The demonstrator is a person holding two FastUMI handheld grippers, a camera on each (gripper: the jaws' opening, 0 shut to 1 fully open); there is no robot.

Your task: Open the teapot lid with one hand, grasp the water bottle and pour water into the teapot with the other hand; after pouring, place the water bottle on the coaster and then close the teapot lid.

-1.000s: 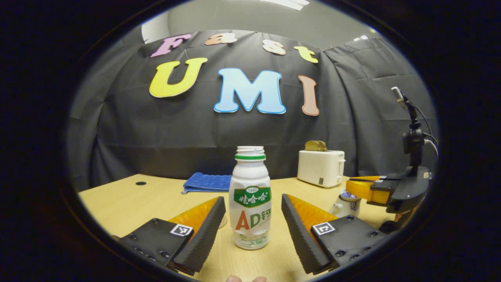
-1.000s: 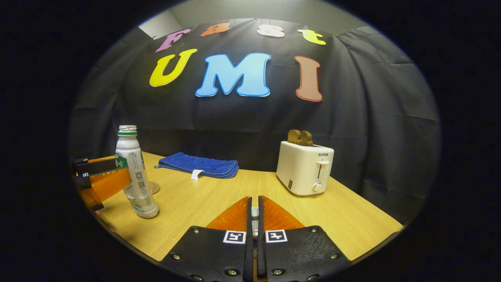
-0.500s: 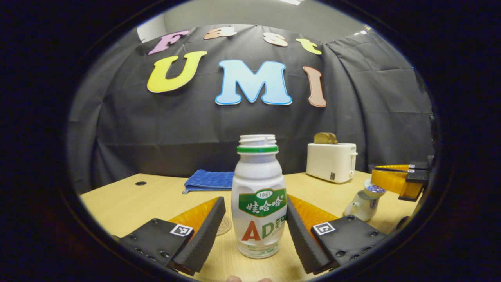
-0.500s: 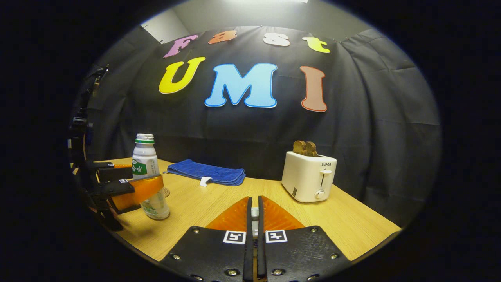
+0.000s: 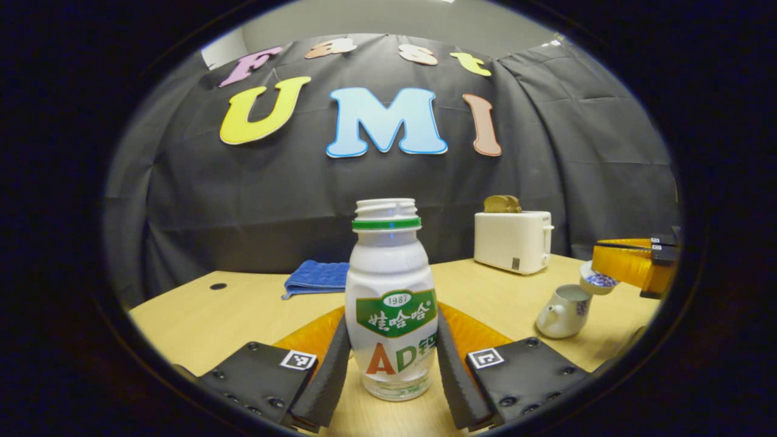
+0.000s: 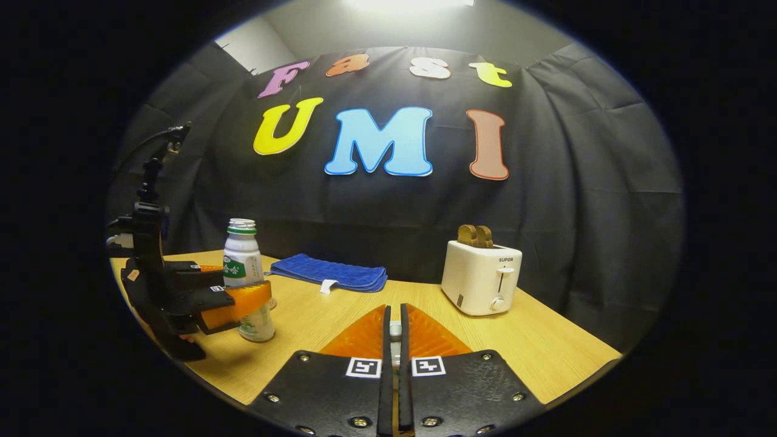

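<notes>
A: Where is the water bottle (image 5: 388, 303) standing?

B: Upright on the wooden surface (image 5: 200, 315), capless, right between the fingers of the left gripper (image 5: 391, 370). In the left gripper view both fingers (image 5: 328, 376) lie against the bottle's lower body, one on each side, so the gripper is clenched on it. The bottle's base looks to be on the surface, or just barely off it; I cannot tell which.

A: Does the other camera agree?

B: Yes. In the right gripper view the left gripper (image 6: 243, 300) sits at the left, its fingers wrapped around the lower half of the bottle (image 6: 244, 273), which stands straight.

A: And the teapot?

B: The teapot (image 5: 563, 311) stands on the surface at the right of the left gripper view, spout pointing left, its mouth uncovered. The lid (image 5: 598, 280) is held just above and to the right of the opening, tilted, at the tip of the right gripper (image 5: 613, 270).

A: So the right gripper is grasping the lid?

B: In the right gripper view, the right gripper (image 6: 394, 328) has its fingers pressed nearly together, with a small pale piece pinched in the narrow gap between them. That fits the lid's knob, though little of it is visible there.

A: Anything else on the surface?

B: A white toaster (image 5: 513, 241) with bread in its slots toward the back right, and a folded blue towel (image 5: 315, 276) behind the bottle, near the cloth wall.
</notes>
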